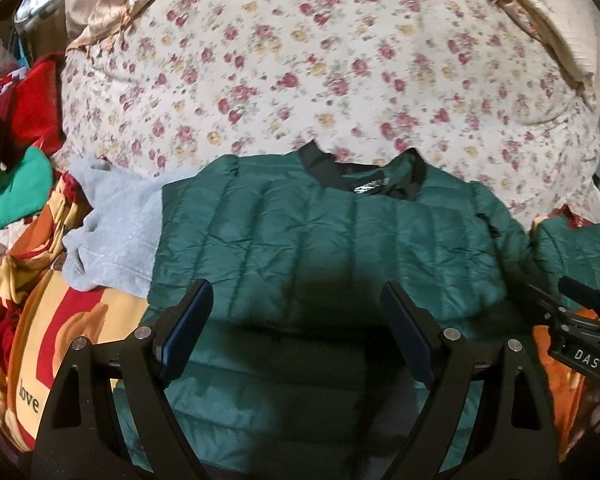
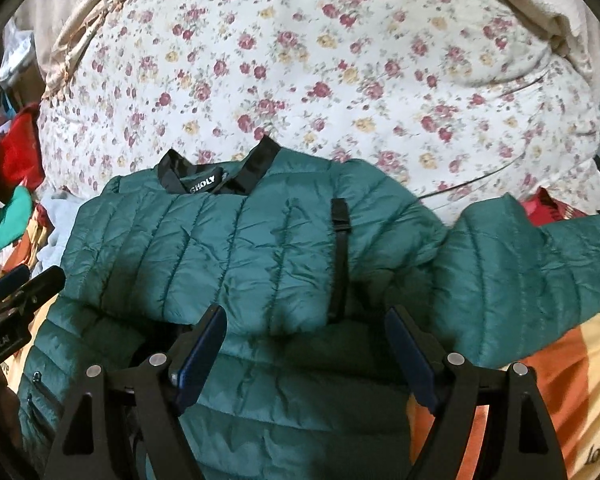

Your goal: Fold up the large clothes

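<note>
A green quilted jacket (image 2: pixel 236 248) is lying spread on the bed, with its black collar (image 2: pixel 256 164) pointing away toward a big floral duvet (image 2: pixel 300 60), and its lower part is coming near to both cameras. The front seems to be already folded over the body, because a thick edge is crossing the middle, and this is probably done to make the garment narrower. One sleeve (image 2: pixel 532 272) is stretching out to the right side, apart from the body, so it is likely waiting to be folded in. A grey garment (image 1: pixel 112 232) is lying just beside the jacket on the left, partly under its edge, and an orange and red patterned blanket (image 1: pixel 60 340) is showing under everything. The left gripper (image 1: pixel 296 320) is hovering above the lower half of the jacket with its jaws wide apart, holding nothing. The right gripper (image 2: pixel 304 340) is also standing wide open over the folded edge, and nothing is between its blue pads (image 2: pixel 204 352). Whether the tips are touching the fabric is not possible to tell.
</note>
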Tool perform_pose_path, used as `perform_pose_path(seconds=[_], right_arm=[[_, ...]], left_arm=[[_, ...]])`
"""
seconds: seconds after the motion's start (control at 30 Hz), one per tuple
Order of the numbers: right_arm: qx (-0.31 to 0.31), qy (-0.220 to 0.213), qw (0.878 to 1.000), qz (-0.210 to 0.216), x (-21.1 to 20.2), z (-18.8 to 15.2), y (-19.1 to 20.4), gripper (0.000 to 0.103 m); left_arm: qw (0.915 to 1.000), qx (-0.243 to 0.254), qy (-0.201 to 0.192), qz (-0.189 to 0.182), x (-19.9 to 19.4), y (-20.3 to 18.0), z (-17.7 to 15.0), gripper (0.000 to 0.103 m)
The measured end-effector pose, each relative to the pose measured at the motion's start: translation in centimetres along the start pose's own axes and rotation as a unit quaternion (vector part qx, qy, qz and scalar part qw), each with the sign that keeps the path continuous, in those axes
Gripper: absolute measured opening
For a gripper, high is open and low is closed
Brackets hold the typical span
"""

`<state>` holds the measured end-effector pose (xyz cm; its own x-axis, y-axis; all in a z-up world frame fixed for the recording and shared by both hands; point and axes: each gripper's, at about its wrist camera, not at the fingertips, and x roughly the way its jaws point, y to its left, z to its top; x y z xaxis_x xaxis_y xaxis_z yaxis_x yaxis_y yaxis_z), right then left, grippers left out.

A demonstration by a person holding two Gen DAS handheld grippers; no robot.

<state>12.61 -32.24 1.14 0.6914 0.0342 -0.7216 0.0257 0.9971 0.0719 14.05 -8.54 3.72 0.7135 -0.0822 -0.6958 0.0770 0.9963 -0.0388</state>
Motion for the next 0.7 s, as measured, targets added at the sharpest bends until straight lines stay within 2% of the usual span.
perform_pose_path(seconds=[0.4, 0.7], right_arm=[[0.017, -0.013, 1.000, -0.022, -2.4, -0.9, -3.5, 0.081], [0.040, -0.010, 0.998, -0.039, -2.9, -1.8, -6.9, 0.081]], left_arm=[[0.9994, 0.015, 0.001, -0.031, -1.8, -4.4, 0.2, 0.086], [0.9984, 0.012, 0.012, -0.053, -1.5, -6.5, 0.1, 0.086]])
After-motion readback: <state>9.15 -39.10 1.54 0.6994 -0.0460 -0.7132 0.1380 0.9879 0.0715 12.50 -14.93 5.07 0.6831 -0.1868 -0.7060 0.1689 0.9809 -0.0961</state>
